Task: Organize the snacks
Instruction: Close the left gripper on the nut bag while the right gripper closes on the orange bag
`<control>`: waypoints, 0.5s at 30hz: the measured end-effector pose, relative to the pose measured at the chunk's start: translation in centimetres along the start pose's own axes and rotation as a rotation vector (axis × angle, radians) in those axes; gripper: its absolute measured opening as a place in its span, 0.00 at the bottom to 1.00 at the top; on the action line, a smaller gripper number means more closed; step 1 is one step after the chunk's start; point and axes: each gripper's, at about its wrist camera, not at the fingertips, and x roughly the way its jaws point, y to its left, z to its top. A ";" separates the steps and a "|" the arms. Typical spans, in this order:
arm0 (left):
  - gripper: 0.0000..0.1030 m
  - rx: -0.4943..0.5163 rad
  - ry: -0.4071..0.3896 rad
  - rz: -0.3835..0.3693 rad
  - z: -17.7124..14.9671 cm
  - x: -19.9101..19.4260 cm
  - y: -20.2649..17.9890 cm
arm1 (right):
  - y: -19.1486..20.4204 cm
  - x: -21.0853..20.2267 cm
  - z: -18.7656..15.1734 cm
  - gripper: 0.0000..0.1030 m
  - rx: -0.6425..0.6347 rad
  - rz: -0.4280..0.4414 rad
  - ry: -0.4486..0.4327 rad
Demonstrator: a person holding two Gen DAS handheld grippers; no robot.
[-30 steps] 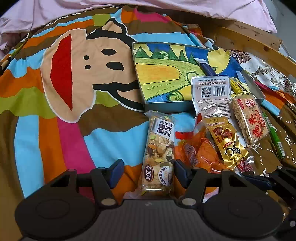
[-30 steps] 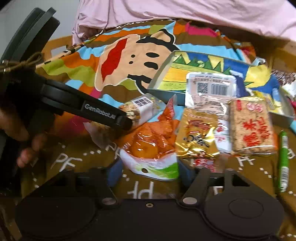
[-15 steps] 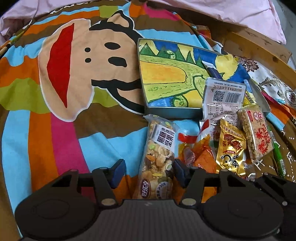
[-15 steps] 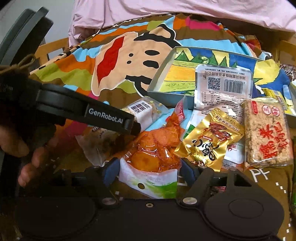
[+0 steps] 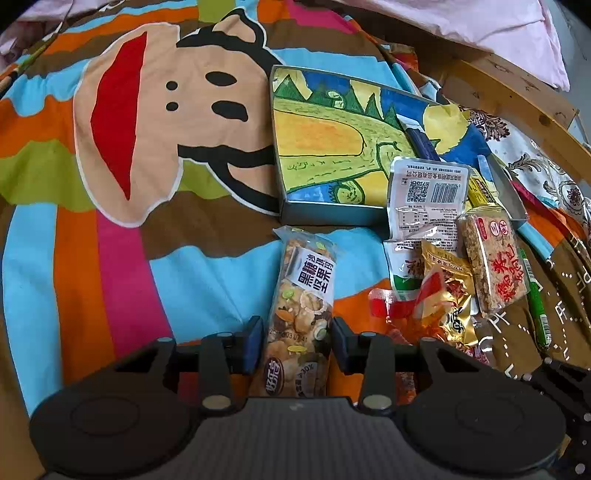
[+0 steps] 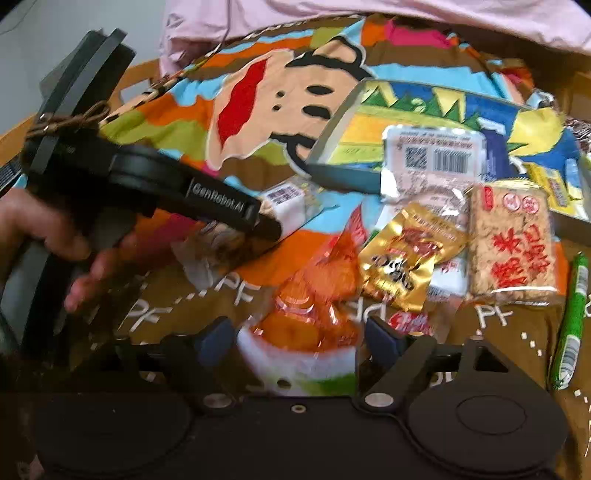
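This is a home bedroom. The surface is a bed covered by a bright cartoon-monkey bedspread (image 5: 155, 155), with pale pink bedding (image 5: 480, 26) bunched at the far end, well beyond the fingers. A curved wooden bed frame (image 5: 517, 99) runs along the far right. A shallow box (image 5: 332, 147) with a childlike painted landscape lies ahead of the fingers, snack packets (image 5: 491, 266) scattered near it.

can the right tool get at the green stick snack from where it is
Probably yes. The green stick lies alone on the brown cloth, right of the rice bar, nothing on top. But the right tool already straddles the orange pack, so it must clear that first and shift right.
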 end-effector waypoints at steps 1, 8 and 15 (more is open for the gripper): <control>0.44 0.007 -0.004 0.004 0.0 0.0 -0.1 | 0.0 0.1 0.1 0.81 0.000 -0.018 -0.016; 0.46 -0.004 -0.003 0.004 0.0 1.0 0.1 | -0.1 2.1 0.6 0.78 0.036 -0.054 -0.048; 0.44 0.031 -0.008 0.047 -0.3 1.4 -0.7 | 0.4 2.1 0.1 0.62 0.016 -0.062 -0.052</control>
